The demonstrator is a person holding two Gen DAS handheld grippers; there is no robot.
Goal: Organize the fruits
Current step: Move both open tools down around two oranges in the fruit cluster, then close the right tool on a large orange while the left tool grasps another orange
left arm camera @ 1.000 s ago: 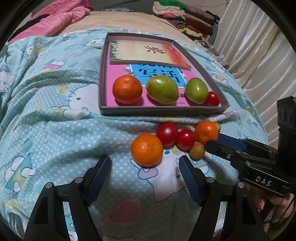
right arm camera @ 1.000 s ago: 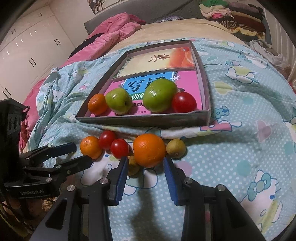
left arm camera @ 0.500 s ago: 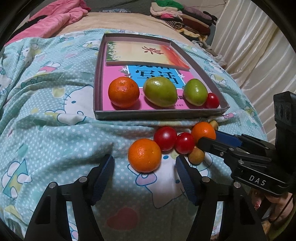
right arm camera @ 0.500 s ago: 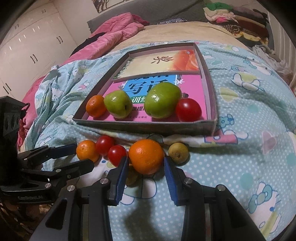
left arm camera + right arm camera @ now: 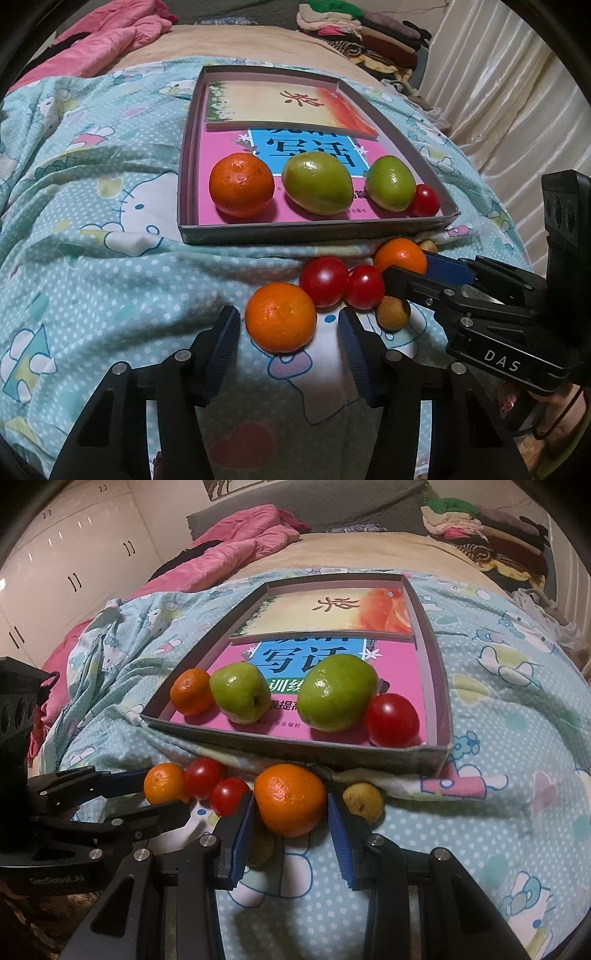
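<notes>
On the dotted blue bedspread (image 5: pixel 509 709), each gaping gripper, left (image 5: pixel 284 332) and right (image 5: pixel 291 812), bracketed a round orange (image 5: pixel 280 317) untouched.

Bed with teal cartoon-print quilt (image 5: pixel 110 258), centre frame; grey shallow box (image 5: pixel 314 234) resting on it; loose oranges, red tomatoes, small brownish fruits (image 5: pixel 393 314) below box; pink blanket (image 5: pixel 110 33) upper left

Showing: three oranges (image 5: pixel 242 184) (image 5: pixel 280 317) (image 5: pixel 400 256), three red tomatoes (image 5: pixel 424 200) (image 5: pixel 324 281) (image 5: pixel 365 287), two green fruits (image 5: pixel 317 182) (image 5: pixel 391 182), two small brownish fruits (image 5: pixel 363 801) (image 5: pixel 393 313) (second half hidden at 5 o'clock), one tray (image 5: pixel 314 232).
</notes>
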